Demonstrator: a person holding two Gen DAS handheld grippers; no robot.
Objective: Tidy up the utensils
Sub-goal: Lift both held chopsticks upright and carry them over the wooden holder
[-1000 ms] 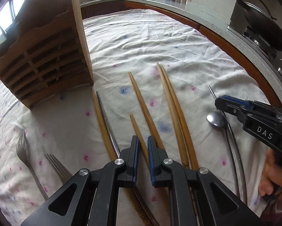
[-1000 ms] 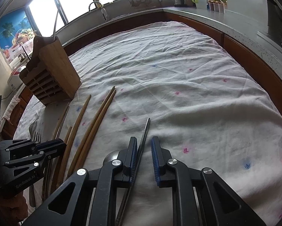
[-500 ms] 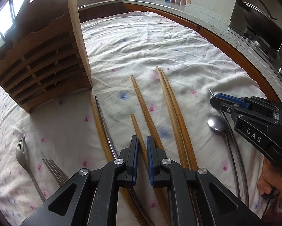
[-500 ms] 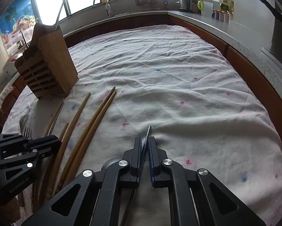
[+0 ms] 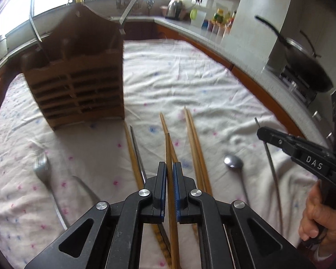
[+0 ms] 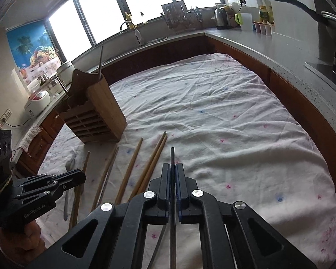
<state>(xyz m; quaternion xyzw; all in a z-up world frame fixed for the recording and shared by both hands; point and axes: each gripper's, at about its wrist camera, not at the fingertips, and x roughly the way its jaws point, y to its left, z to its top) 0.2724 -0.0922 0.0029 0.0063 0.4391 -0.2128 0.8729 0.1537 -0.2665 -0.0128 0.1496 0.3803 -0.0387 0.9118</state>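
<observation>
My left gripper [image 5: 170,168] is shut on a wooden chopstick [image 5: 168,148] and holds it above the cloth, pointing toward the wooden utensil holder [image 5: 78,85]. My right gripper [image 6: 172,169] is shut on a metal chopstick [image 6: 172,154], lifted off the cloth. The right gripper also shows in the left wrist view [image 5: 261,132], the left one in the right wrist view [image 6: 79,176]. Other wooden chopsticks [image 5: 194,139] and a metal chopstick [image 5: 135,148] lie on the white cloth [image 5: 179,78]. The holder [image 6: 93,112] stands upright with metal utensils sticking out.
A spoon [image 5: 233,162] lies right of the chopsticks, and a fork [image 5: 41,168] lies left of them. A kitchen counter [image 6: 257,44] runs round the table, with a kettle [image 6: 221,18], jars and a pan [image 5: 302,62] on a stove at the right.
Both grippers have risen from the cloth with their chopsticks. The right gripper shut on the metal chopstick, and the left one lifted the wooden chopstick toward the holder.
</observation>
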